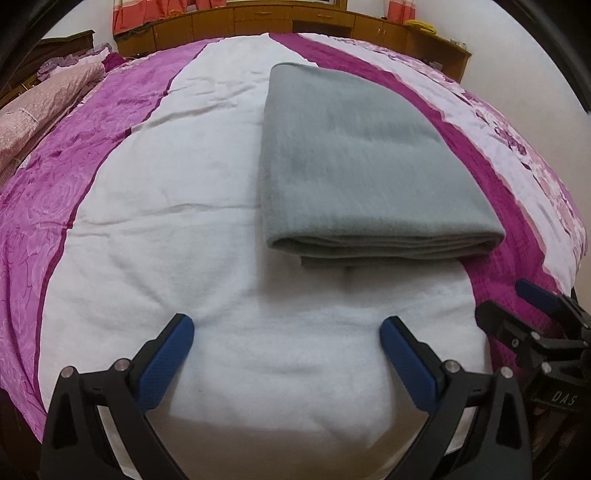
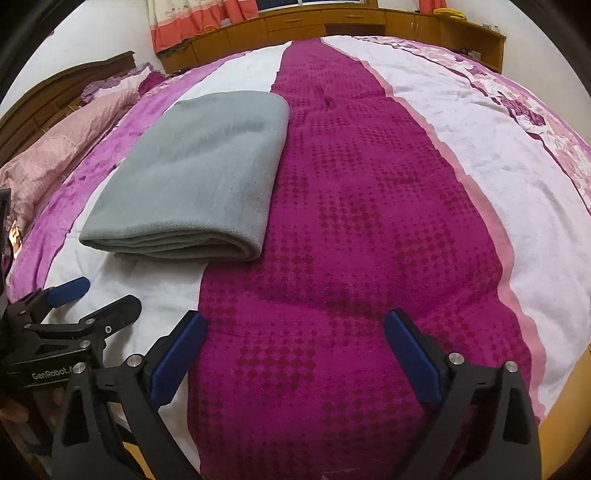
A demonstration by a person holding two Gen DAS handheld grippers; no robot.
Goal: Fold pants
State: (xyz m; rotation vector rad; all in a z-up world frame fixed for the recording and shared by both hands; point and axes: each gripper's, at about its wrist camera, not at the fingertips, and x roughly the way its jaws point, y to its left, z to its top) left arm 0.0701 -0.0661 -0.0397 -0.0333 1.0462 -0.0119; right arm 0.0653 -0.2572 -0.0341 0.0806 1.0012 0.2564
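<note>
Blue-padded fingers on the black left gripper [image 1: 286, 332] stand spread wide, holding nothing, low over the white fleece stripe of the striped purple, white and magenta bedspread [image 1: 166, 236]. Just to its right, the black right gripper [image 2: 295, 328] is spread just as wide and equally empty, poised above the dotted magenta stripe of the same cover; in the left wrist view it shows at the frame's right edge [image 1: 517, 299], and the left gripper likewise shows at the left edge of the right wrist view [image 2: 99, 295]. Beyond both, well clear of their fingertips, lie the grey fleece pants [image 1: 362, 166], folded into a neat thick rectangle with stacked layers showing along the near edge. They rest on the white stripe, their right side running along the border of the magenta one [image 2: 199, 181]. Farther left, a pink quilted pillow [image 2: 62, 147] sits against the dark wooden headboard [image 2: 66, 88]. At the far side of the bed stands a low brown wooden cabinet [image 2: 314, 26], with orange and cream curtains [image 2: 192, 26] hanging above it.
</note>
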